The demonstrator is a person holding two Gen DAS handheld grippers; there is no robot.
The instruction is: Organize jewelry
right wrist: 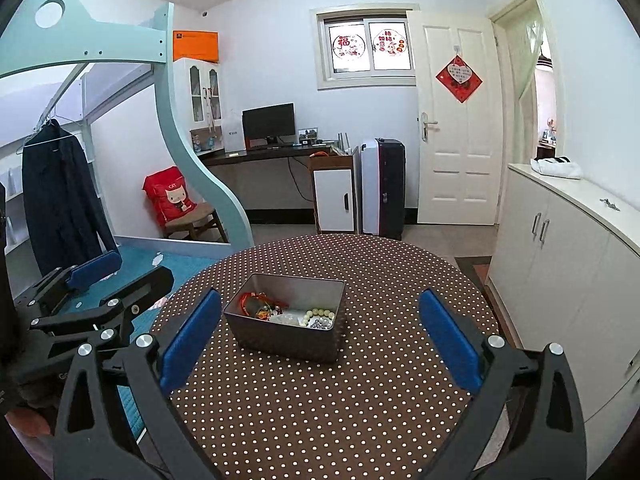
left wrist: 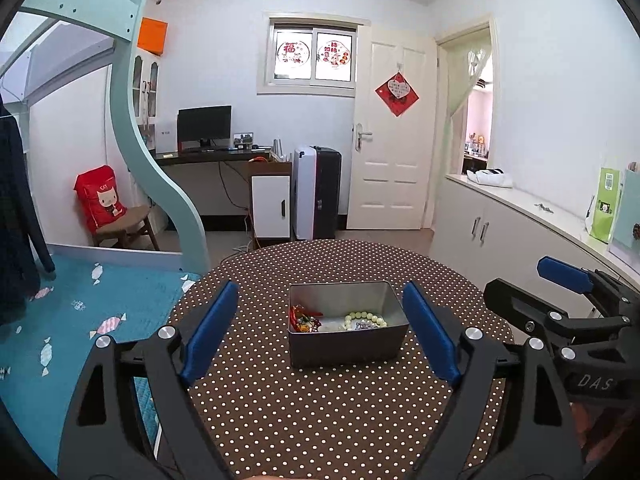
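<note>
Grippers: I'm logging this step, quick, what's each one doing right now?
Left gripper: open, holding nothing, aimed at the metal tin.
Right gripper: open wide, holding nothing, tin ahead of it.

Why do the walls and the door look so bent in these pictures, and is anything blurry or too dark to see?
Left wrist view: fisheye lens bows the door and bunk frame; corners go black; the metal tin stays sharp. Right wrist view: same bending at the cabinet; window glare is mild; small beads in the tin are hard to resolve.
</note>
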